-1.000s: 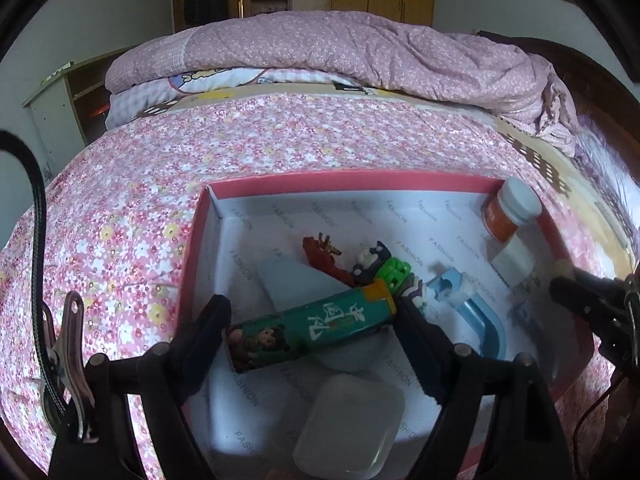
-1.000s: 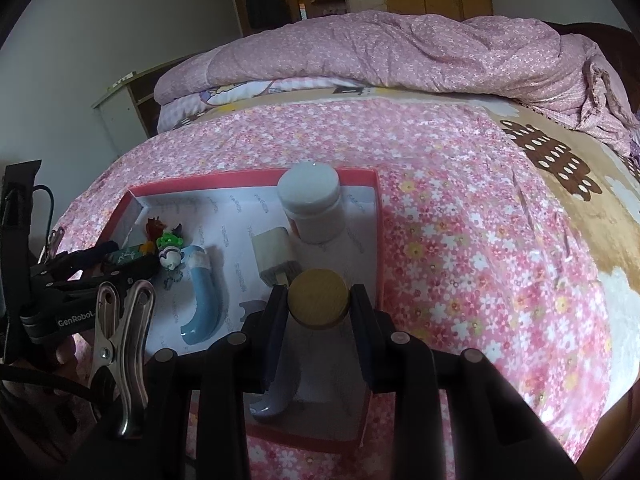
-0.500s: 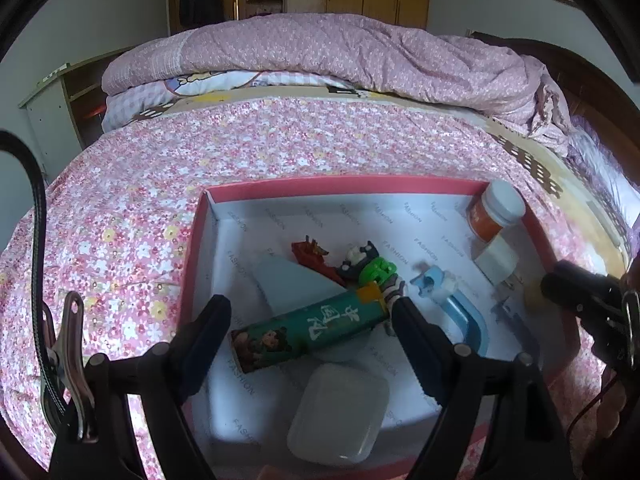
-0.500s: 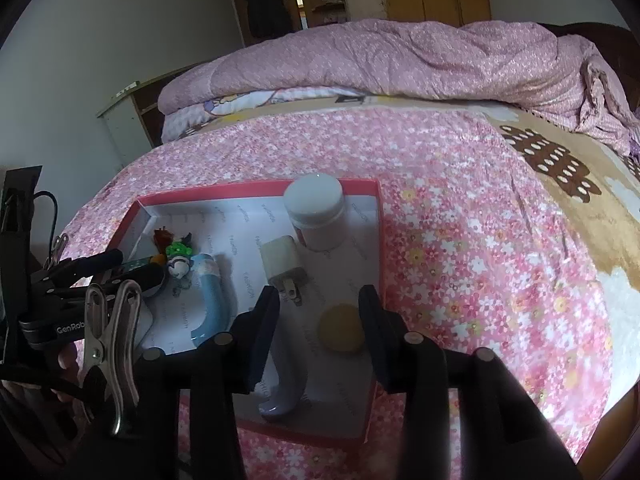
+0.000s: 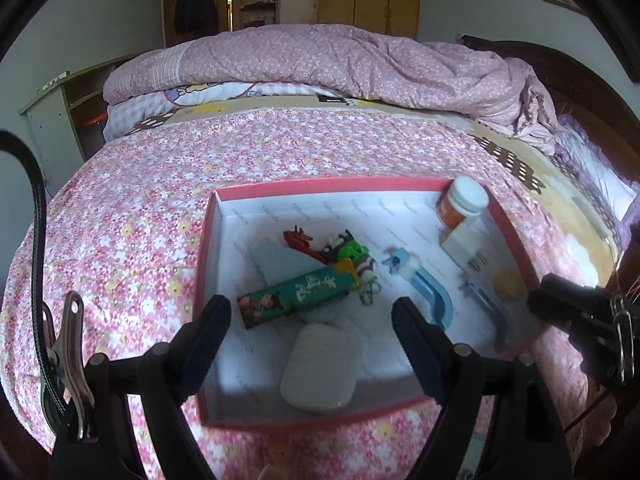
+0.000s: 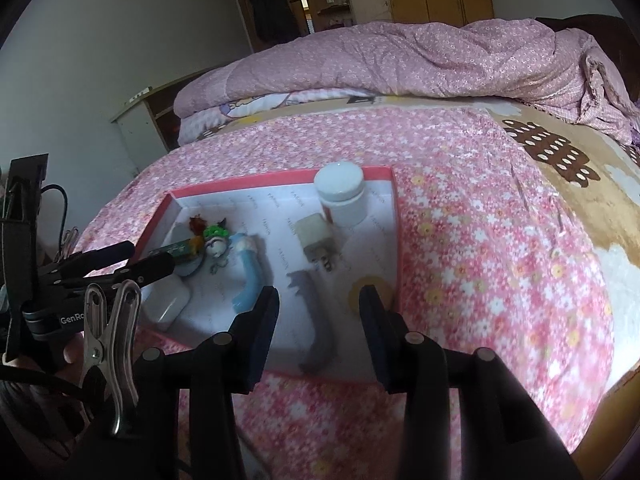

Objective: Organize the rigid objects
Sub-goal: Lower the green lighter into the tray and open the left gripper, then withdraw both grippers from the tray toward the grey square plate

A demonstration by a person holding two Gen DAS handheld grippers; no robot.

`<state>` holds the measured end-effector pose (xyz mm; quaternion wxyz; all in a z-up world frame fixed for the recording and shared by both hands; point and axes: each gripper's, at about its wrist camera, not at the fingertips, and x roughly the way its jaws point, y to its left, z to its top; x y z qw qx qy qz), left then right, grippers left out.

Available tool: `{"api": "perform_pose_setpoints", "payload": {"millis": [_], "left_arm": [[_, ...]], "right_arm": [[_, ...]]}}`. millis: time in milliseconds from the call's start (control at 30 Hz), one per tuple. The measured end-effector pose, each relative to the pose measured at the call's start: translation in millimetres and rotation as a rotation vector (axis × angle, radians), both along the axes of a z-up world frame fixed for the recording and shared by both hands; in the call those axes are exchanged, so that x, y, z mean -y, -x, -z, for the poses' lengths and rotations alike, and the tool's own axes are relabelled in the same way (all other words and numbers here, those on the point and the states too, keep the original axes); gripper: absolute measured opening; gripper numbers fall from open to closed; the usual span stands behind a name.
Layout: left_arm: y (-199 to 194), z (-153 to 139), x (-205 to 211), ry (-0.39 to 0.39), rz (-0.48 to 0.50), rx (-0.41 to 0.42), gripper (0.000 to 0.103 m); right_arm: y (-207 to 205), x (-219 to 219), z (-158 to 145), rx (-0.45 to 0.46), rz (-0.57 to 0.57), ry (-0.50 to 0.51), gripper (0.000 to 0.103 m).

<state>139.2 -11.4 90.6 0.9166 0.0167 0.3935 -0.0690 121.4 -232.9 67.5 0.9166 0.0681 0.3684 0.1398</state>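
Seen from the left wrist camera, the left hand-held gripper (image 5: 311,310) has its jaws spread wide with nothing between them, hanging over the near half of a pink-rimmed box (image 5: 204,240) that sits on a flowered bedspread (image 5: 132,208). Just beyond its fingertips lies a green tube (image 5: 298,294) set slantwise, and below it, closer to the camera, a white case (image 5: 320,368). Small toy figures (image 5: 344,252) cluster at the tube's far end; a blue curved piece (image 5: 430,294) lies to the right of them. At the far right corner stands a white-capped bottle (image 5: 462,204), its orange label showing only in this view, with a white plug (image 5: 464,246) before it and a yellow disc (image 5: 508,285) near the right wall. The right hand-held gripper (image 5: 560,312) enters from the right edge.

Next, the right wrist camera shows the right hand-held gripper (image 6: 319,308) with its jaws partly apart, having just been opening, and nothing is clamped between them. The yellow disc (image 6: 370,290) lies on the box floor just beyond the right finger, against the box's right wall (image 6: 398,248). A grey curved piece (image 6: 316,320) lies between the fingers, further down on the floor; it reads far more clearly here. The white-capped bottle (image 6: 342,192) stands in the far corner, the white plug (image 6: 316,236) before it. The left hand-held gripper (image 6: 152,260) reaches in from the left over the green tube (image 6: 180,249).
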Motion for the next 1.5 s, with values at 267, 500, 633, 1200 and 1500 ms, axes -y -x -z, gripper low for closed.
{"api": "perform_pose_setpoints", "payload": {"millis": [267,500,633,1200,1500], "left_arm": [[34.0,-3.2,0.7,-0.001,0.012,-0.003,0.086],[67.9,4.6,-0.8,-0.006,0.017,-0.022,0.086],[83.6,16.9,-2.5,0.001,0.02,-0.052,0.086],[130.1,46.7,-2.7,-0.02,0.074,-0.122,0.086],[139.8,61.3,-11.4,-0.015,0.072,-0.152,0.086]], "right_arm": [[34.6,-5.5,4.0,-0.015,-0.021,-0.017,0.043],[64.0,-18.5,25.2,-0.081,-0.064,0.004,0.043],[78.8,-24.9,39.3,-0.101,-0.086,0.028,0.043],[108.3,-37.8,54.2,-0.126,-0.088,0.144,0.043],[122.5,-46.2,45.7,-0.079,-0.195,0.06,0.033]]}}
